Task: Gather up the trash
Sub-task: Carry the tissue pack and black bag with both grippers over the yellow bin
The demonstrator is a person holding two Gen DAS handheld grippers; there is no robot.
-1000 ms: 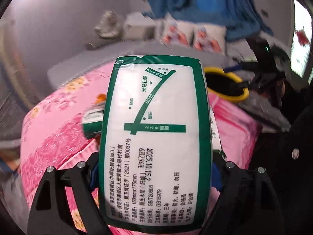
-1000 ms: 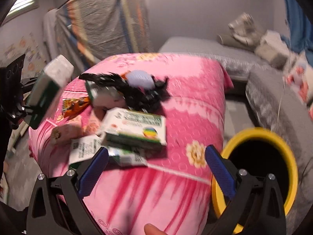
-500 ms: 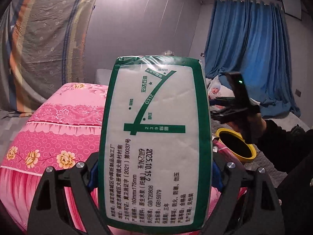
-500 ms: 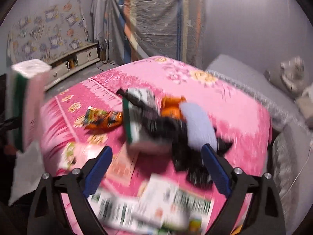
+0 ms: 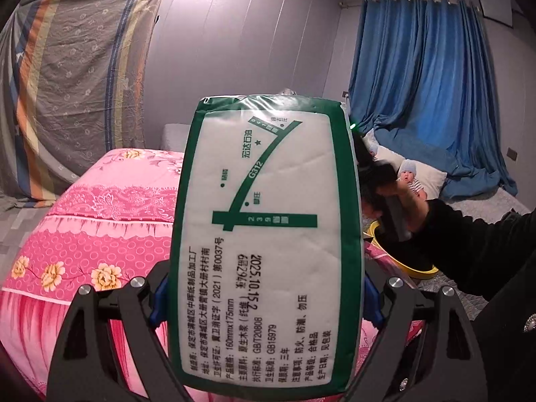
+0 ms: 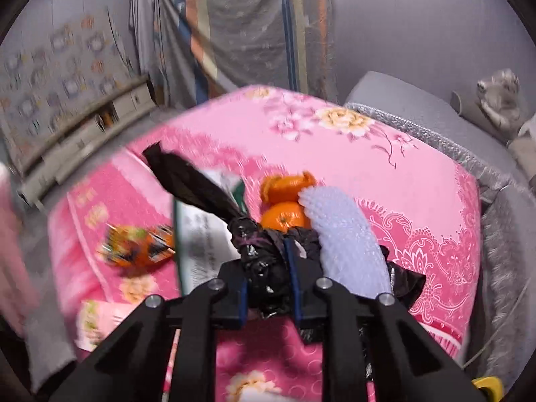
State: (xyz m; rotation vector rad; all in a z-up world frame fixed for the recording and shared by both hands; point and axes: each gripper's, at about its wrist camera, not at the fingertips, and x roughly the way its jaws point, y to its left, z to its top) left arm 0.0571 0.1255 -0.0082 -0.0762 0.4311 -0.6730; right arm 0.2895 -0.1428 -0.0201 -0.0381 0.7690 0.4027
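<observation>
My left gripper [image 5: 264, 301] is shut on a green-and-white tissue pack [image 5: 264, 234] held upright in the air, filling the left wrist view. My right gripper [image 6: 268, 288] is shut on a knotted black plastic bag [image 6: 264, 261] lying on the pink bed [image 6: 368, 154]. Around the bag lie orange peel [image 6: 284, 201], a pale bubble-wrap piece [image 6: 345, 241], a white-and-green carton [image 6: 201, 234] and an orange snack wrapper [image 6: 134, 244]. The yellow-rimmed bin [image 5: 412, 268] stands beside the bed, partly hidden by my right arm.
A pink flowered bed [image 5: 100, 234] is at lower left. Blue curtains [image 5: 428, 93] hang behind a grey sofa with printed cushions [image 5: 415, 177]. A striped cloth [image 5: 77, 93] hangs on the far wall. A paper slip [image 6: 97, 325] lies near the bed's front edge.
The right gripper moved forward over the trash pile and closed on the black bag. The left gripper lifted and turned away from the bed, still holding the tissue pack.
</observation>
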